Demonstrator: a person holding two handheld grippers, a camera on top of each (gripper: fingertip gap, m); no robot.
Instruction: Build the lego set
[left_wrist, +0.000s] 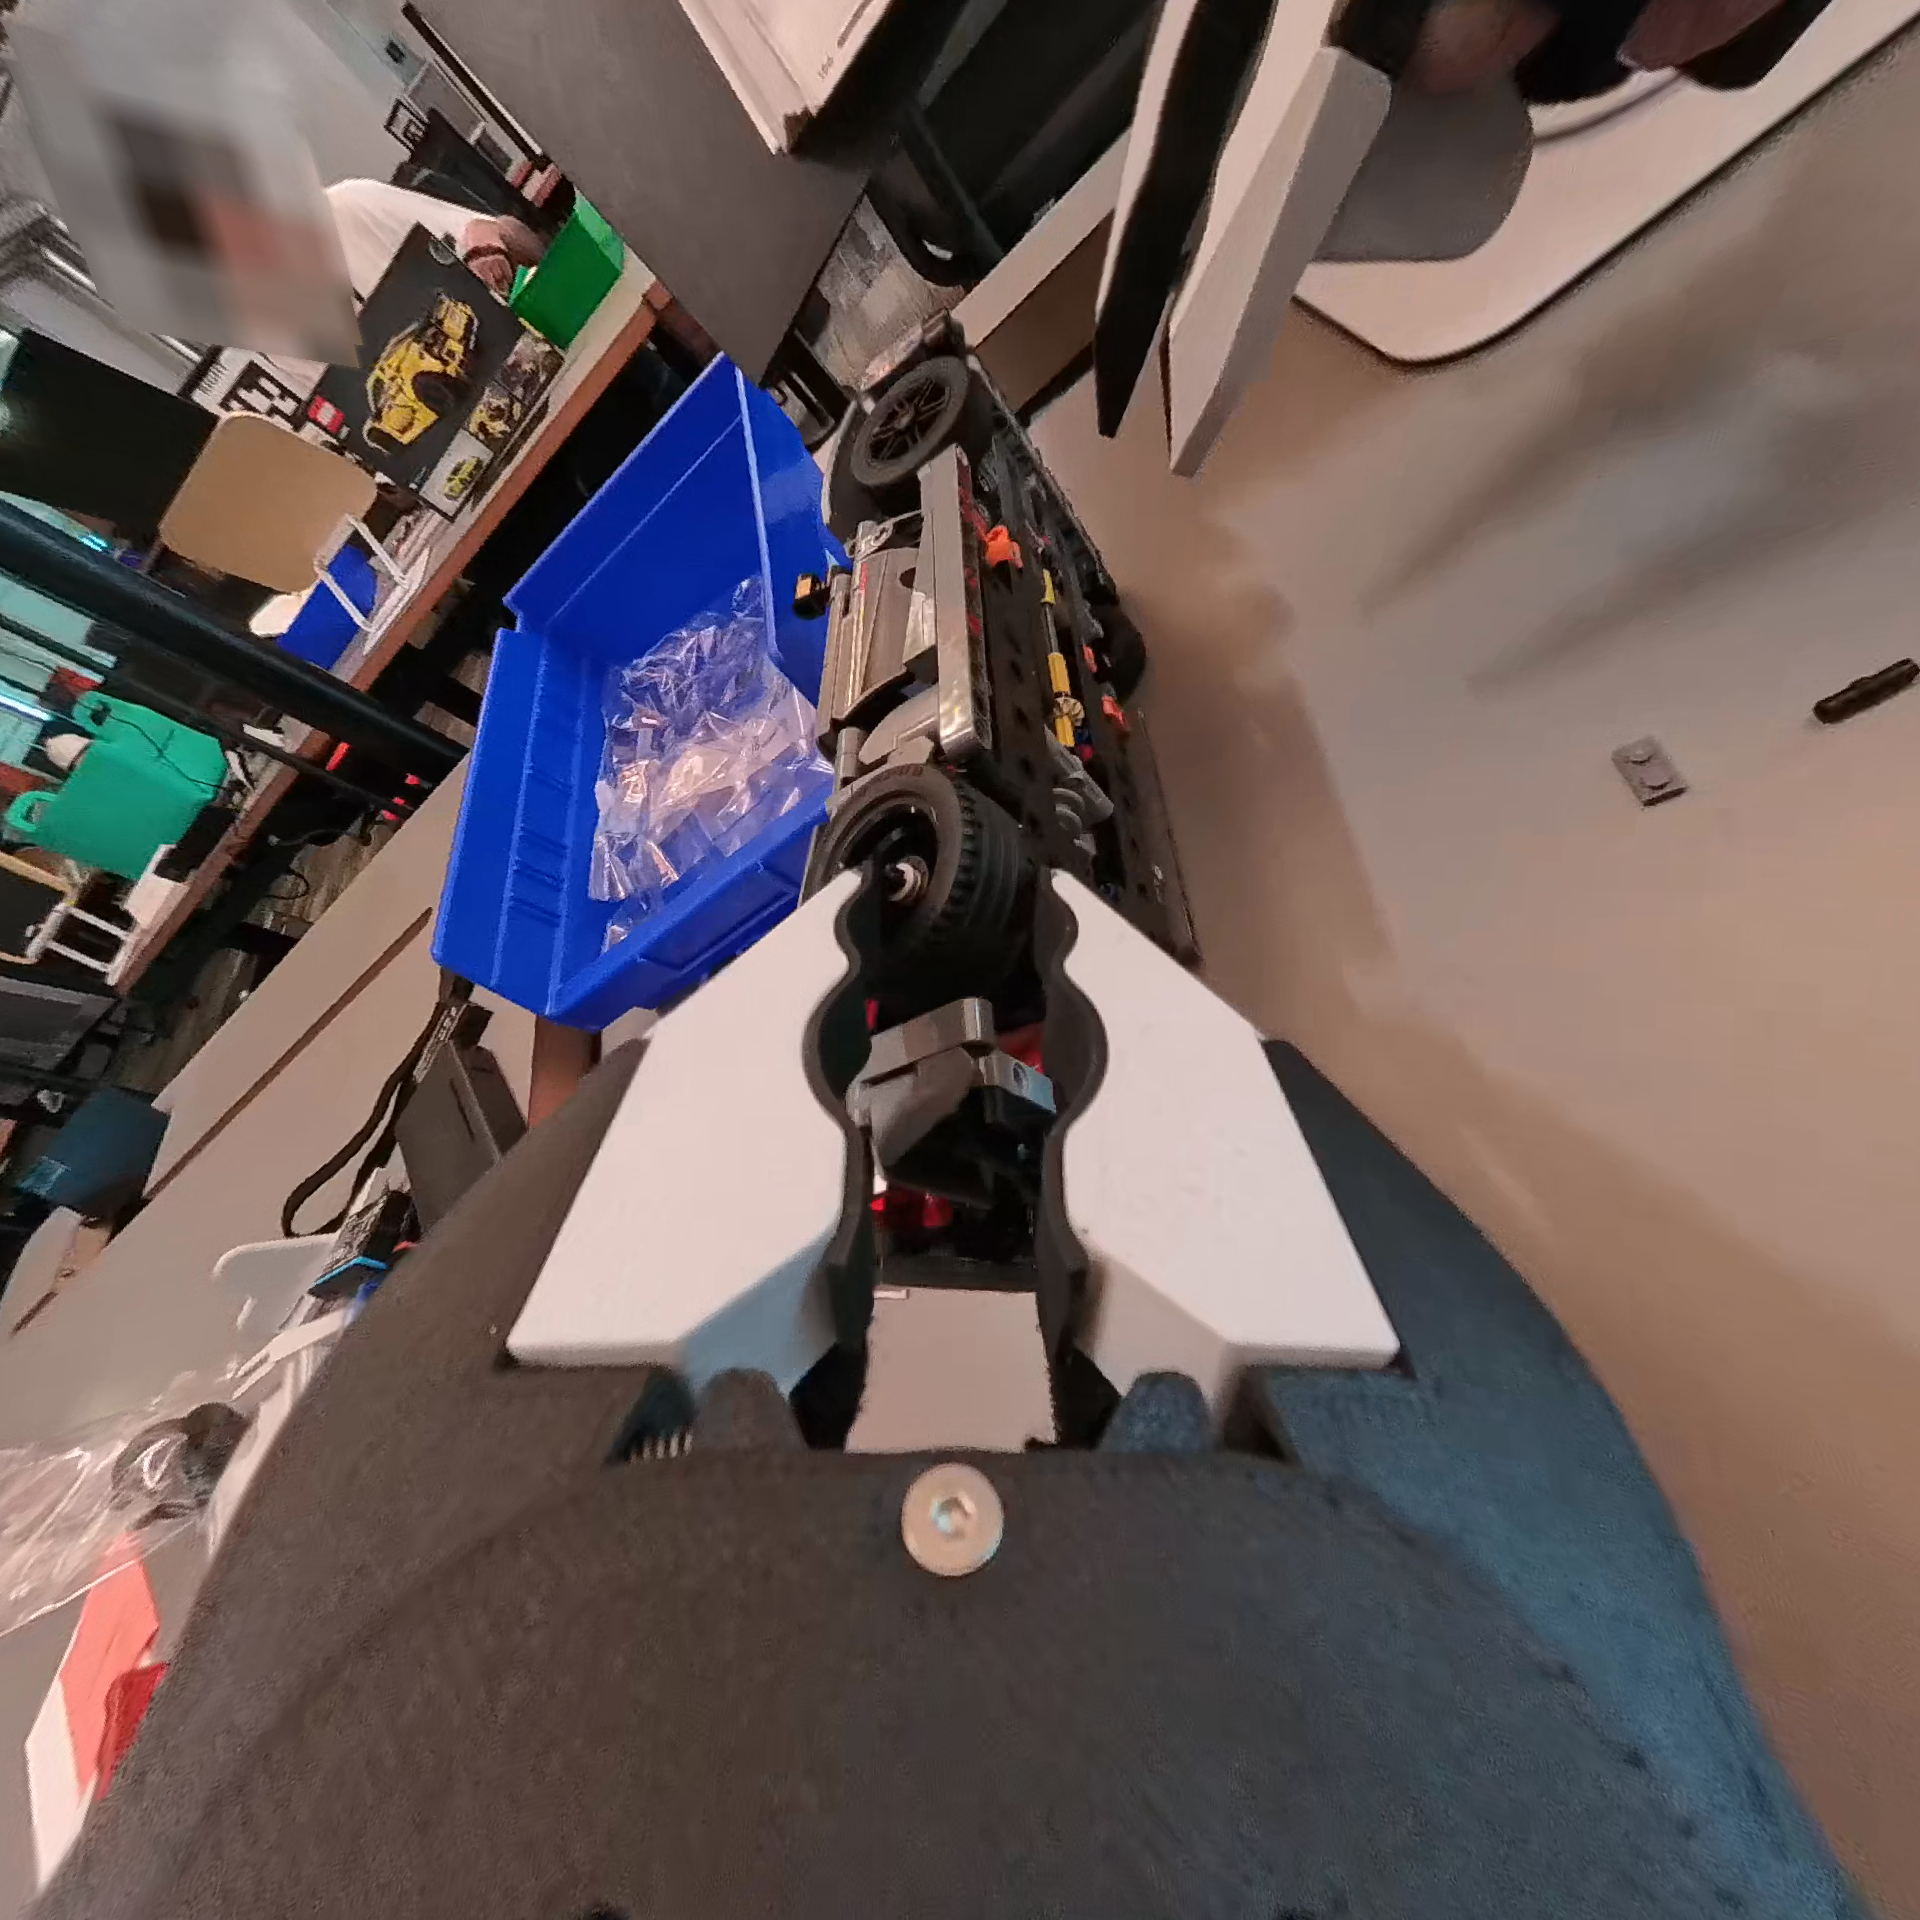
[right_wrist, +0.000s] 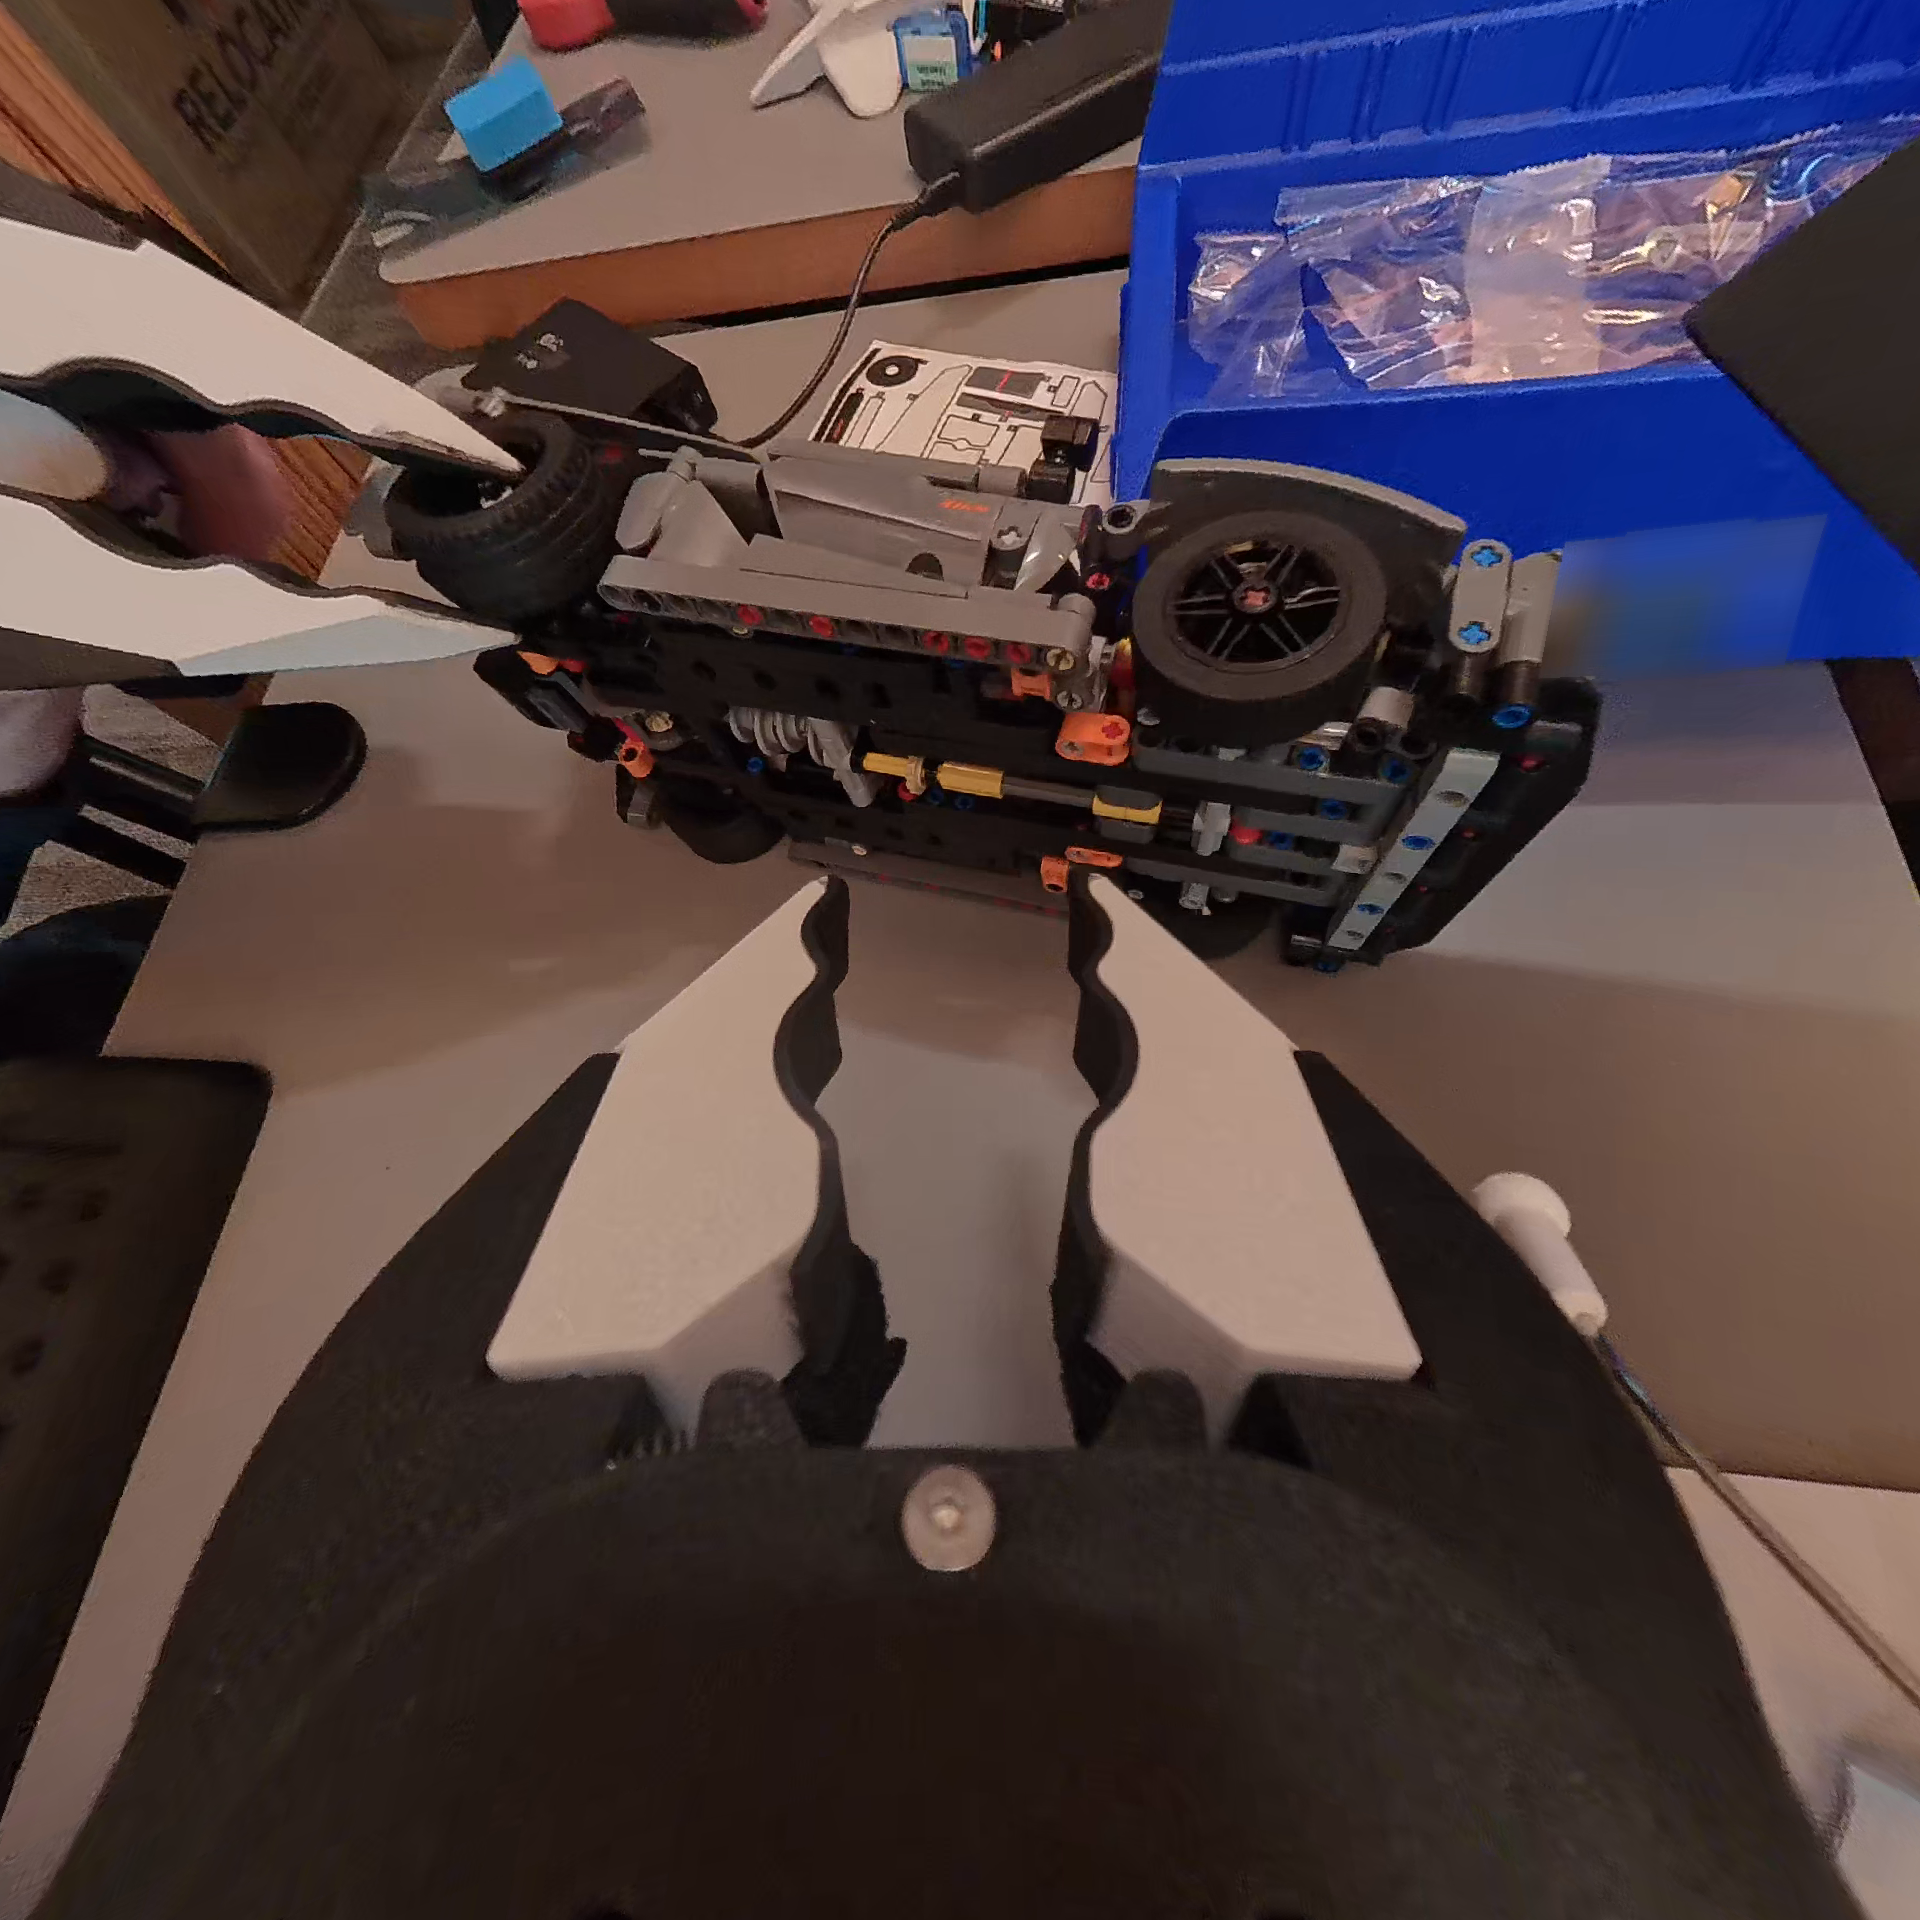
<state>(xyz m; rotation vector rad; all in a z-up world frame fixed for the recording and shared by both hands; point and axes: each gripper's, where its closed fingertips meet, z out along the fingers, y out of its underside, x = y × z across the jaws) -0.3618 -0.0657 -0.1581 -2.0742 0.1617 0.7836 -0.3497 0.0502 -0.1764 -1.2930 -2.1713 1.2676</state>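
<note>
On the grey table (right_wrist: 436, 935), our left gripper (right_wrist: 509, 551) pinches the toy car (right_wrist: 935, 707) by its wheel (right_wrist: 499, 520), tipping it on edge, presumably to expose its underside to our right gripper (right_wrist: 951, 894), fingers spread.

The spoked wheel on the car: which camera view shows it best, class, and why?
The right wrist view. There the spoked wheel faces the camera squarely, sharp and whole, on the tipped-up car. In the left wrist view the same wheel sits far off, small, at the car's distant end.

Left gripper (left_wrist: 951, 883) and right gripper (right_wrist: 951, 883) alike, pale grey wedge fingers (right_wrist: 686, 1174), wavy black inner pads (right_wrist: 816, 1060), textured black body, silver hex screw (right_wrist: 945, 1515) at centre
</note>
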